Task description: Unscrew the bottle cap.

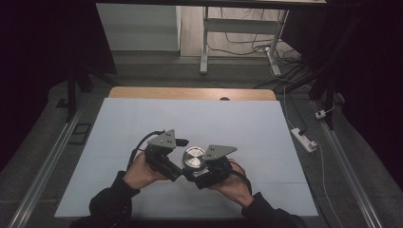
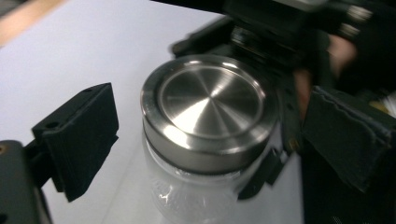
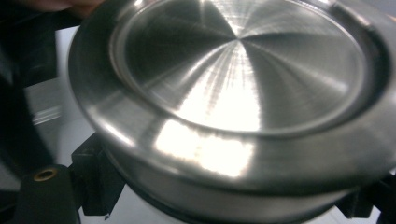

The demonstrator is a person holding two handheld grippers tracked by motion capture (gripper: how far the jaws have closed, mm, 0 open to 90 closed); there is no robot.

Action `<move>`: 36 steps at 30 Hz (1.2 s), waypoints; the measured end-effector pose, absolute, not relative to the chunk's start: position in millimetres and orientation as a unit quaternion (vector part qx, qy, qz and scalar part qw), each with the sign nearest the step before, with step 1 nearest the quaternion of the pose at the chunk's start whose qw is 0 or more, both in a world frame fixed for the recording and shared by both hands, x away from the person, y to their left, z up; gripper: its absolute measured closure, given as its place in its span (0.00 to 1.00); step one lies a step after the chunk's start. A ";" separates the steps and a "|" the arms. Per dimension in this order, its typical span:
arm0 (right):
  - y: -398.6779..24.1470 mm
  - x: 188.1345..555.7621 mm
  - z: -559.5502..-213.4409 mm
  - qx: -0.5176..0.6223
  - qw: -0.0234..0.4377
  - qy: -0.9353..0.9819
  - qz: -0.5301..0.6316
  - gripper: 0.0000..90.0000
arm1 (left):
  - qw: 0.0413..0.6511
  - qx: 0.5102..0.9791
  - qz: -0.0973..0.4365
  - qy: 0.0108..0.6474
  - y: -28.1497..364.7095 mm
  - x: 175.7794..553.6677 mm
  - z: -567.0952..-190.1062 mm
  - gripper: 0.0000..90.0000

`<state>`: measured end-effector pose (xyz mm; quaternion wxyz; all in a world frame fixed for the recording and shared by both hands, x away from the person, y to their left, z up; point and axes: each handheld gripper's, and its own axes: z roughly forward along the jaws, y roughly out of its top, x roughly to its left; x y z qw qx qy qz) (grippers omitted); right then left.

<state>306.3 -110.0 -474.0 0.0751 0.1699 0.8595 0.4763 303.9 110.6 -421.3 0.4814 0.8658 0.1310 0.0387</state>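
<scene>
A clear glass jar with a brushed steel lid is held just above the white table cover, between the two hands. My right gripper is shut on the jar's glass body just below the lid; its black fingers show under the rim. From the left, my left gripper reaches the lid and stands open. Its pads flank the lid on both sides with a gap, touching nothing.
A white cover spreads over the wooden table. A power strip and cables lie on the floor at the right. A metal desk frame stands beyond the table's far edge.
</scene>
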 end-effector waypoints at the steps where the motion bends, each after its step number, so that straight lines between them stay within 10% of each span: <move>1: -108.9 305.6 -474.4 0.159 0.067 0.861 0.478 0.16 | 0.481 0.868 0.034 0.118 113.7 304.3 -421.6 0.06; 12: -97.1 291.6 -475.2 0.101 0.040 0.875 0.472 0.16 | 0.488 0.871 -0.014 0.054 114.2 306.5 -433.5 0.21; 27: -108.5 307.8 -477.6 0.219 0.095 0.855 0.461 0.16 | 0.465 0.836 0.143 0.252 71.7 284.3 -435.7 0.22; 36: -108.5 304.7 -473.1 0.179 0.068 0.858 0.476 0.16 | 0.499 0.854 0.027 0.147 107.8 304.0 -422.9 0.07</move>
